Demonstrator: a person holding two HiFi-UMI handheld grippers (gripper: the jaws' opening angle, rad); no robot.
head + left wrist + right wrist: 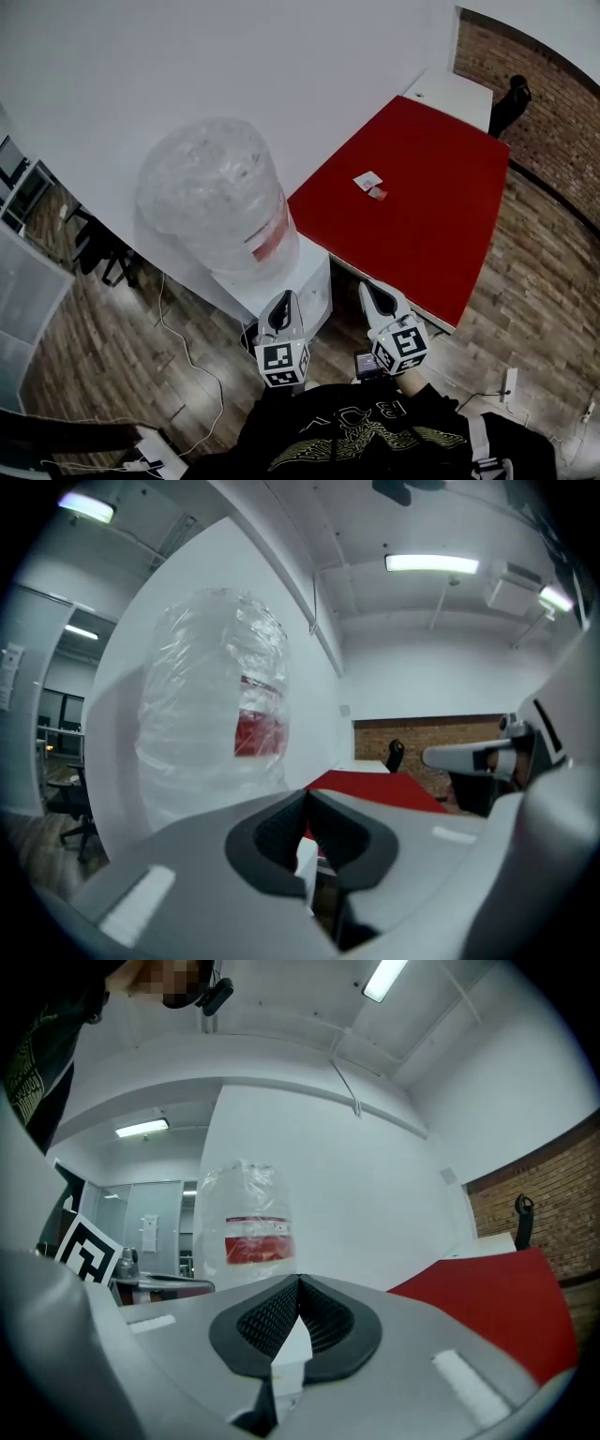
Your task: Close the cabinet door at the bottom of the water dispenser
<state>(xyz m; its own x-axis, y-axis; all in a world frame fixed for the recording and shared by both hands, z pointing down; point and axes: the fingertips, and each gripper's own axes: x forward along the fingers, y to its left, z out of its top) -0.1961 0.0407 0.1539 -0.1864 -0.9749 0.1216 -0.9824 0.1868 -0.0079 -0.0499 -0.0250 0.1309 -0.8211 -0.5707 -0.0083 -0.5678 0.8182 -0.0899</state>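
Observation:
The white water dispenser (298,281) stands against the wall, and a large plastic-wrapped bottle (214,208) with a red label sits on top of it. Its bottom cabinet door shows in no view. My left gripper (284,300) is raised in front of the dispenser's top, jaws shut and empty. My right gripper (368,291) is level beside it, also shut on nothing. In the left gripper view the gripper (307,794) points level at the bottle (211,696). In the right gripper view the gripper (300,1281) faces the bottle (249,1222).
A red table (412,197) with small papers (368,181) stands right of the dispenser. Cables (187,356) trail over the wood floor at left, near a dark chair (98,253). A person (513,98) stands far back by the brick wall.

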